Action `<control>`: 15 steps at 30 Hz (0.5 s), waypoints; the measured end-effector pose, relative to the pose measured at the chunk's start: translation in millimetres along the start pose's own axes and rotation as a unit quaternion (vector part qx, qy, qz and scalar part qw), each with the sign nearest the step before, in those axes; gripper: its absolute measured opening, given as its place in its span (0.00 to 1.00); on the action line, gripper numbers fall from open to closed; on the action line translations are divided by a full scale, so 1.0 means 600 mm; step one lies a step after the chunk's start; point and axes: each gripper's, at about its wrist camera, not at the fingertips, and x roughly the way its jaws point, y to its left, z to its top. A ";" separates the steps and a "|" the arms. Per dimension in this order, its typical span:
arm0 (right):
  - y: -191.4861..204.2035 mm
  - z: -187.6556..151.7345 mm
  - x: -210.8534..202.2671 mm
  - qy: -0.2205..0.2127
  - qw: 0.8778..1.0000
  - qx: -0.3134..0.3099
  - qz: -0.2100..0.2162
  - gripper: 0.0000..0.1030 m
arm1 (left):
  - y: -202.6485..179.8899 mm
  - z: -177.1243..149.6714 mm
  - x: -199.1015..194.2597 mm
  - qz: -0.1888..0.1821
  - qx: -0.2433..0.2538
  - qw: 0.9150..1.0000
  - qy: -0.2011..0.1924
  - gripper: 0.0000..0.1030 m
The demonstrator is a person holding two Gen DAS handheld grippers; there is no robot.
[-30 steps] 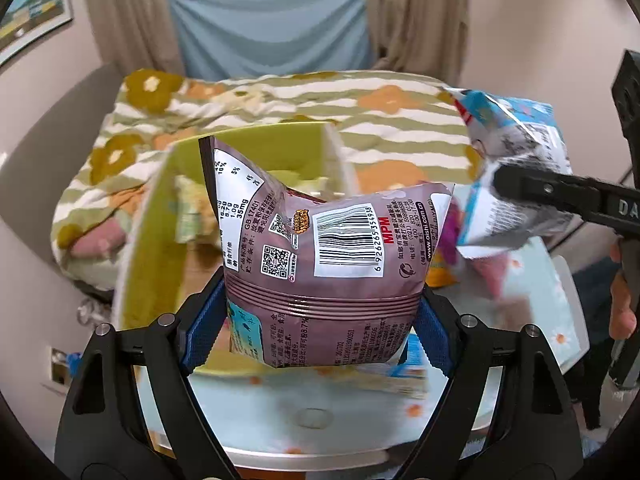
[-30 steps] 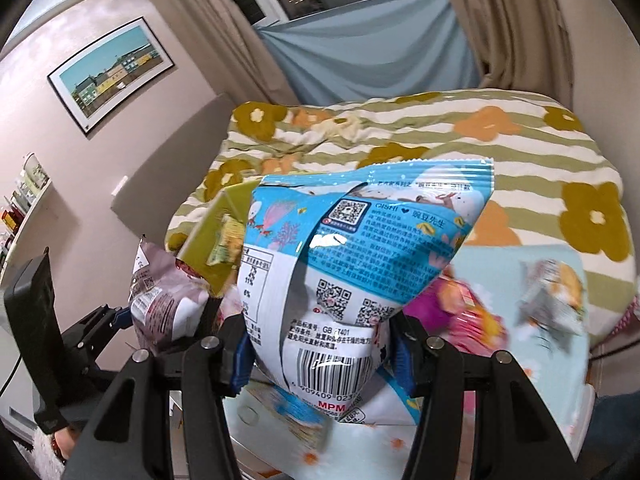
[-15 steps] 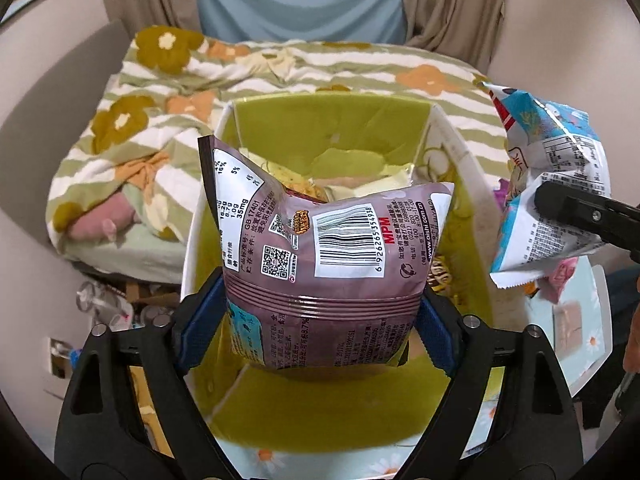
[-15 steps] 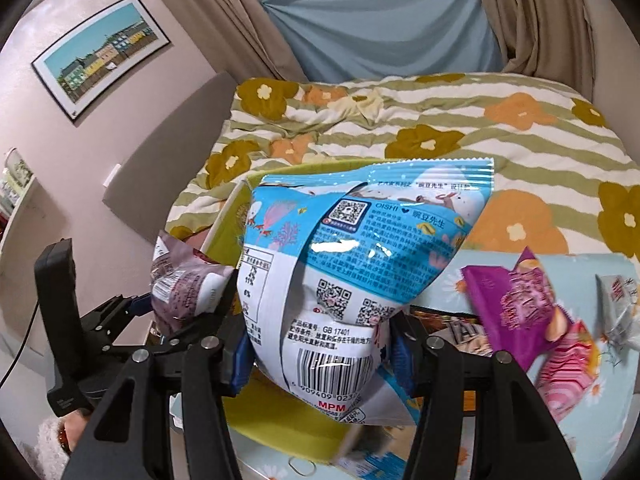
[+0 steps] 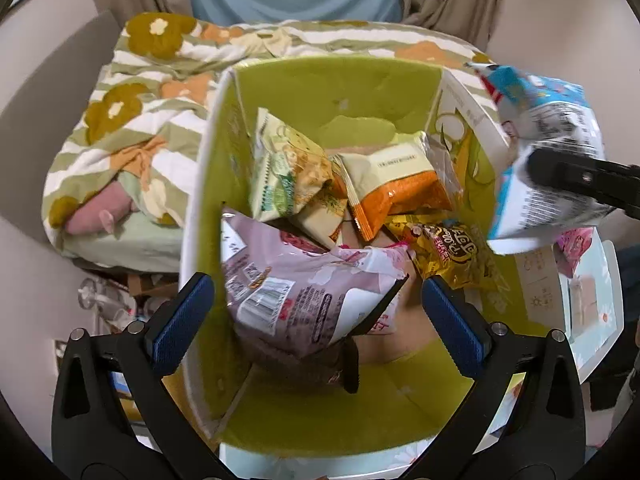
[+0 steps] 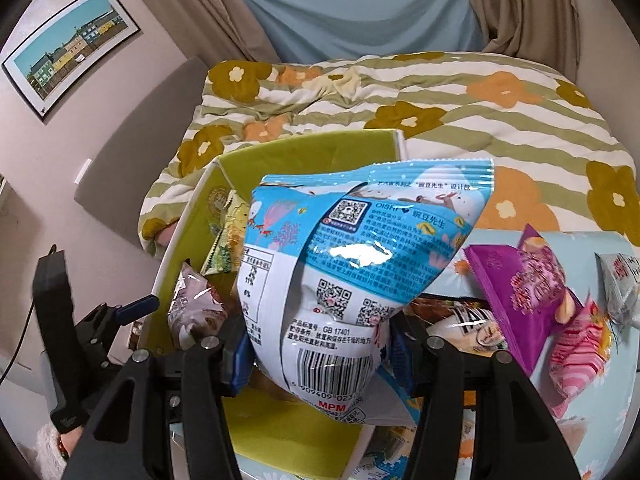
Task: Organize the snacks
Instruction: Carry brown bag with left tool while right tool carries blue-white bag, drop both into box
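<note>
A green box with white outer walls holds several snack bags. My left gripper is open above the box; the mauve snack bag is loose between its jaws, tilted and blurred, inside the box. My right gripper is shut on a blue and white snack bag and holds it above the box's right edge; that bag also shows in the left wrist view.
Loose snacks lie on the light blue table to the right: a purple bag, a pink bag, a grey bag. A bed with a flowered striped quilt stands behind the table.
My left gripper opened and let go of the mauve bag, which dropped into the box. Both grippers moved over the box; the right one still holds the blue bag.
</note>
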 end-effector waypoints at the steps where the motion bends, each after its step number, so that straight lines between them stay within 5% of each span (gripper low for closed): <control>1: 0.004 0.006 0.003 0.002 1.000 -0.004 0.003 0.50 | 0.001 -0.001 -0.006 0.004 -0.002 1.000 -0.003 1.00; 15: 0.047 0.043 0.071 0.037 0.998 -0.045 0.027 0.52 | 0.015 -0.003 -0.021 0.007 -0.032 0.999 -0.005 1.00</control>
